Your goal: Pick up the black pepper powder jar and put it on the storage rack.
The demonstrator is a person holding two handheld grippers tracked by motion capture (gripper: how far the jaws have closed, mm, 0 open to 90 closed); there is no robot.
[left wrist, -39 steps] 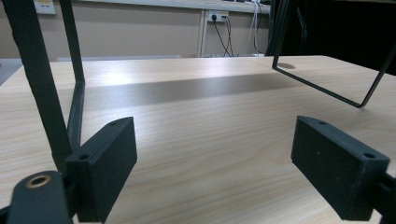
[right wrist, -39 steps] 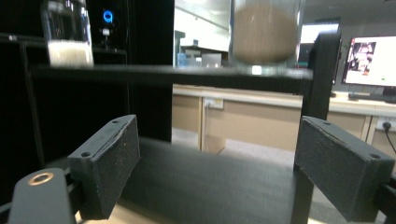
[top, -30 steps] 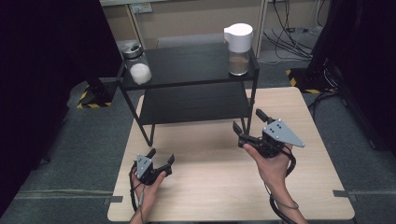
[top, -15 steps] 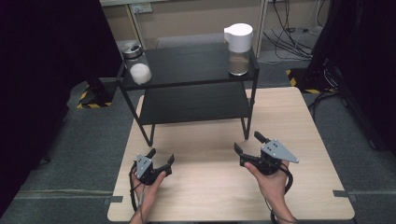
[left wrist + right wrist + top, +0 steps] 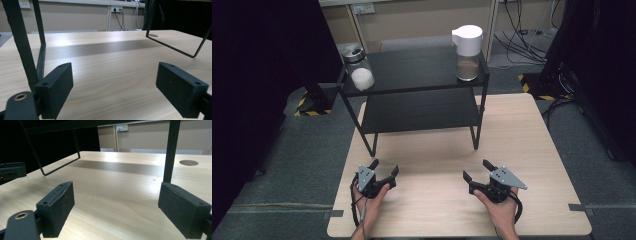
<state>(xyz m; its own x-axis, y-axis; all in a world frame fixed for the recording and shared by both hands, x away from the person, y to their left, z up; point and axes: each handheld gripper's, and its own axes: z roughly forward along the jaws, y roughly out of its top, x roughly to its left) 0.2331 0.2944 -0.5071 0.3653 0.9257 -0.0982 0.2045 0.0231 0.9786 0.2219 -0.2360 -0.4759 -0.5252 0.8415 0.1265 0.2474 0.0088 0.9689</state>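
A black two-tier metal shelf (image 5: 417,102) stands on the far half of the wooden table (image 5: 532,130). On its top tier sit a glass jar of white powder (image 5: 360,76) with a metal lid at the left and a white-lidded jug of brown powder (image 5: 467,56) at the right. My left gripper (image 5: 383,167) rests low near the table's front left, open and empty. Low at the front right, my right gripper (image 5: 477,170) is also open and empty. Both point toward the shelf's legs (image 5: 23,42) (image 5: 171,150).
A round cable hole (image 5: 189,162) lies in the tabletop beyond the shelf leg in the right gripper view. Bare table stretches between the grippers and the shelf. Cables (image 5: 522,22) and yellow-black floor tape (image 5: 307,105) lie on the grey floor around the table.
My right gripper has dropped back toward the table's front edge and now sits lower. The left gripper has stayed put.
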